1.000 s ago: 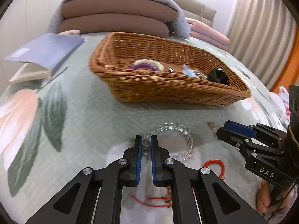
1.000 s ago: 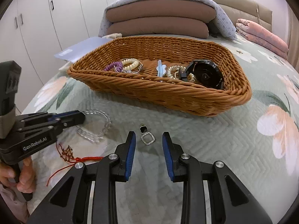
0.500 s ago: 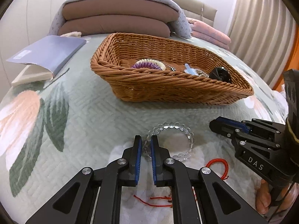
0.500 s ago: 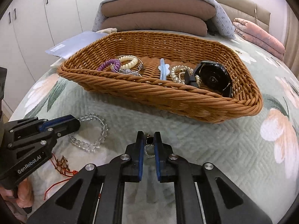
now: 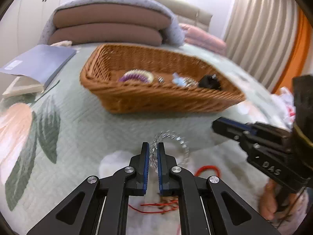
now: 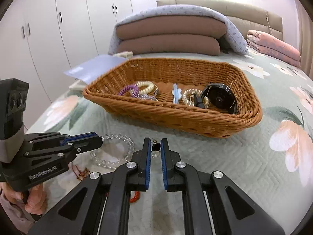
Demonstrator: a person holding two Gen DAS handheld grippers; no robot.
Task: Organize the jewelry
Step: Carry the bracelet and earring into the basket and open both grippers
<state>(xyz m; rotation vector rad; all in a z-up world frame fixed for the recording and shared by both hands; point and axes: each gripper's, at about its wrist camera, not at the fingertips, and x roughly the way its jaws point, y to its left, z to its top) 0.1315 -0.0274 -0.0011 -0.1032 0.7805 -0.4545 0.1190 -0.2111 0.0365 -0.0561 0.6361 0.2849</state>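
My left gripper (image 5: 153, 148) is shut on a clear bead bracelet (image 5: 183, 146), held just above the bedspread. It also shows in the right wrist view (image 6: 115, 152), hanging from the left gripper (image 6: 99, 140). My right gripper (image 6: 156, 145) is shut on a small earring with a black stone (image 6: 156, 147). The right gripper shows at the right of the left wrist view (image 5: 216, 124). The wicker basket (image 6: 195, 121) ahead holds hair ties (image 6: 143, 89), a blue clip (image 6: 176, 95) and a black round case (image 6: 220, 98).
A red cord bracelet (image 5: 207, 169) and a red string (image 5: 156, 207) lie on the bedspread below the grippers. A blue book (image 5: 39, 64) lies far left. Folded pillows (image 6: 170, 37) sit behind the basket.
Both grippers have lifted with their items. The bracelet now hangs from the left gripper's fingers, and the earring is off the bedspread. The left wrist view is blurred by motion.
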